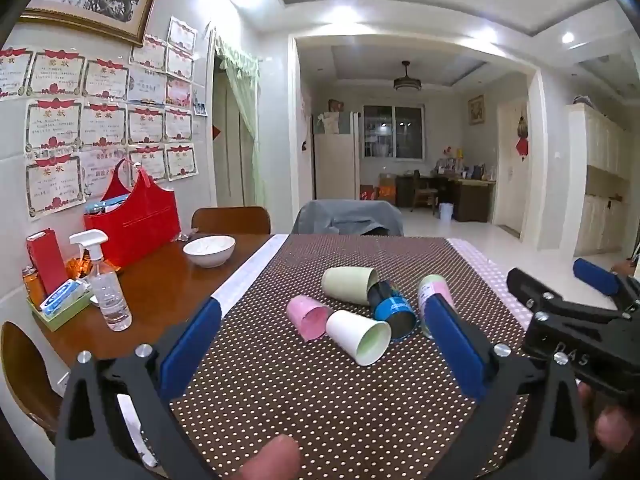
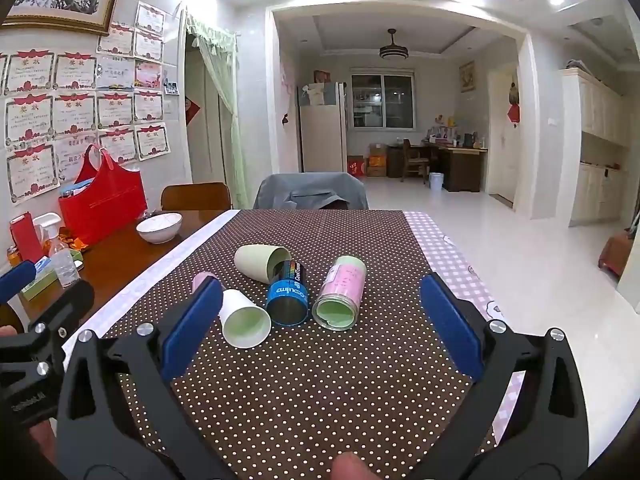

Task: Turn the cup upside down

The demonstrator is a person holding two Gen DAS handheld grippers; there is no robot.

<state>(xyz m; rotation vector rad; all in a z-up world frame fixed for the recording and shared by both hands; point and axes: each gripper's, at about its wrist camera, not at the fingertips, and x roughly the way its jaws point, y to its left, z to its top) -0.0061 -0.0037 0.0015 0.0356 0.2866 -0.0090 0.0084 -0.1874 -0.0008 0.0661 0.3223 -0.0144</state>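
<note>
Cups: five lie on their sides, clustered mid-cloth (image 2: 320, 380); all look empty.
White cup (image 2: 244, 322): nearest, mouth toward camera, pale green inside.
Blue cup (image 2: 289, 296): touching white cup's right side; printed label.
Green cup (image 2: 262, 262): behind the blue one, touching it.
Pink-label cup (image 2: 340, 296): just right of blue cup, green inside.
Pink cup (image 1: 308, 316): left of the white one; mostly hidden behind the finger in right view.
Left gripper (image 1: 320, 340): jaws spread wide, holding nothing, short of the cups.
Right gripper (image 2: 320, 320): jaws spread wide, empty, short of the cups.
Bowl (image 2: 159, 227): on bare wood table, contents unclear.
Red bag (image 2: 104, 200): by wall; contents hard to make out.
Spray bottle (image 1: 106, 284): left, clear liquid.
</note>
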